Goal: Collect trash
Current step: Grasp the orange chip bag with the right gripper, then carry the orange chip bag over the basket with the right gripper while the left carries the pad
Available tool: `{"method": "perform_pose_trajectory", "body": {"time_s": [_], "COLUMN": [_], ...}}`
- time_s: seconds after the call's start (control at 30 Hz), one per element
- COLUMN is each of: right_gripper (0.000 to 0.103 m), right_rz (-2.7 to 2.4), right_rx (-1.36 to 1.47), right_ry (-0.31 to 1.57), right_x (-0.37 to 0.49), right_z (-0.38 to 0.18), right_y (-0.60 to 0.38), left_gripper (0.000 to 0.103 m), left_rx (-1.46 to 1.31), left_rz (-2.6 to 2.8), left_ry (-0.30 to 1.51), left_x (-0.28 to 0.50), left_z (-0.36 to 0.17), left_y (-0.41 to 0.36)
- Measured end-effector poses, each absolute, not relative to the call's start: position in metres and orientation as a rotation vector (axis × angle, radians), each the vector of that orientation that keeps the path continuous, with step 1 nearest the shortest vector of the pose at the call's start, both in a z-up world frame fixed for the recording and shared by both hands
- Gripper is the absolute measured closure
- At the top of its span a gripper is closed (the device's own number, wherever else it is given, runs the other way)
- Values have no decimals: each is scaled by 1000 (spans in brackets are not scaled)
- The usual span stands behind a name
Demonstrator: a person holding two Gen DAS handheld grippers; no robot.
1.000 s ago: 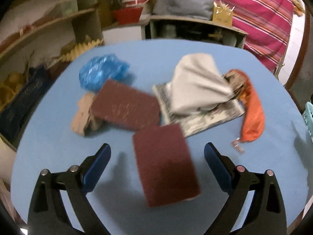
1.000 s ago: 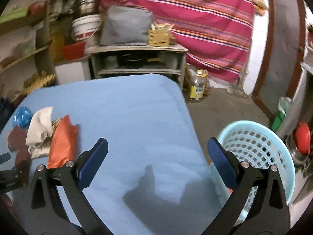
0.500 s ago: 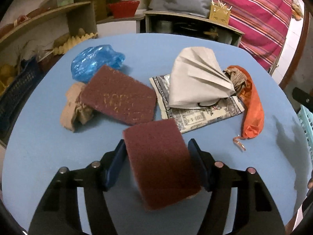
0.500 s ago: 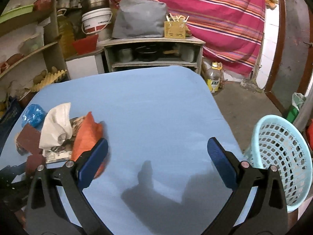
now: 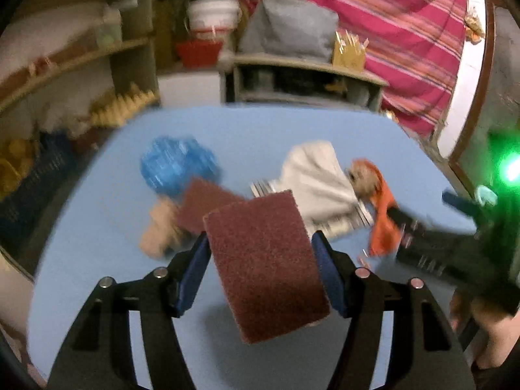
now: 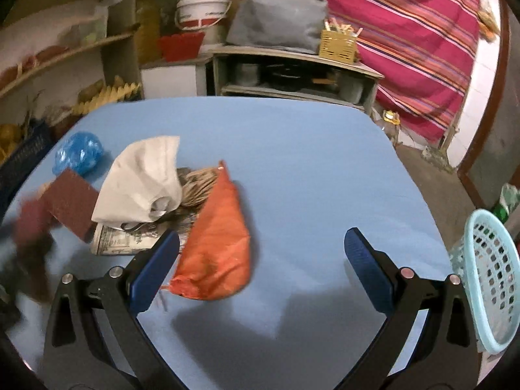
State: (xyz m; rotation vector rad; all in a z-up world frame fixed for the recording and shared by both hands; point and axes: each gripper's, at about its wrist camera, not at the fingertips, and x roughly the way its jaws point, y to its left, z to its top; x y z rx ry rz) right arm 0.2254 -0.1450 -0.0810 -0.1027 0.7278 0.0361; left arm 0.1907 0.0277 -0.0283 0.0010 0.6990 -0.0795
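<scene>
The dark red scouring pad (image 5: 265, 265) sits clamped between the 2 blue pads of the left gripper (image 5: 260, 269), one pad pressed on each long edge. It is clear of the blue table (image 5: 97, 227), tilted, with its far end poking past the fingertips and its near end hanging back between the black arms. Its shadow falls on the tabletop below. The jaws have just been closing, and the pad is what they have closed on.

Beyond it, on the table, lies the other trash. A second red scouring pad (image 6: 73, 203) rests flat, overlapping a crumpled tan paper (image 5: 159, 230). A blue plastic bag (image 6: 78, 154) sits just behind those 2. To the right a white crumpled bag (image 6: 143, 182) lies on top of a printed newspaper sheet (image 6: 120, 242), with a frayed brown bundle (image 6: 198, 185) tucked against it.

The orange bag (image 6: 216, 247) lies next to that heap, toward the right gripper (image 6: 261, 269). That gripper's fingers stand wide apart with nothing between the pads; the left blue pad is just beside the orange bag's near edge, and I cannot tell whether it touches. The right pad hangs over bare table.

Off the table's right edge stands a light blue basket (image 6: 487, 279) on the floor. Behind everything are cluttered shelves (image 6: 81, 52) and a pink striped curtain (image 6: 406, 32).
</scene>
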Motion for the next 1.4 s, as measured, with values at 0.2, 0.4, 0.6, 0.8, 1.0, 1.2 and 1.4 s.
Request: {"method": "perform_pose_trajectory", "body": {"time_s": [0.2, 0.4, 0.6, 0.8, 1.0, 1.2, 1.4], "right_gripper": [18, 59, 83, 87, 87, 87, 87], "right_rz": [44, 80, 99, 106, 71, 3, -81], "right_rx": [-144, -108, -47, 9, 13, 35, 95], "right_ry": [774, 850, 839, 809, 730, 690, 670], "right_x": [241, 248, 240, 231, 214, 197, 178], "right_z": [-93, -103, -85, -73, -43, -27, -20], "right_y": [-126, -134, -161, -189, -221, -271, -330], "left_gripper": [40, 40, 40, 40, 40, 40, 40], "left_rx": [-74, -101, -107, -103, -87, -68, -19], "left_rz": [-48, -27, -29, -43, -45, -64, -113], "left_ry": [644, 653, 645, 639, 621, 610, 594], "left_x": [211, 221, 216, 213, 209, 202, 198], "left_z": [-11, -14, -12, -10, -6, -2, 8], "left_y": [70, 88, 85, 74, 61, 39, -3]}}
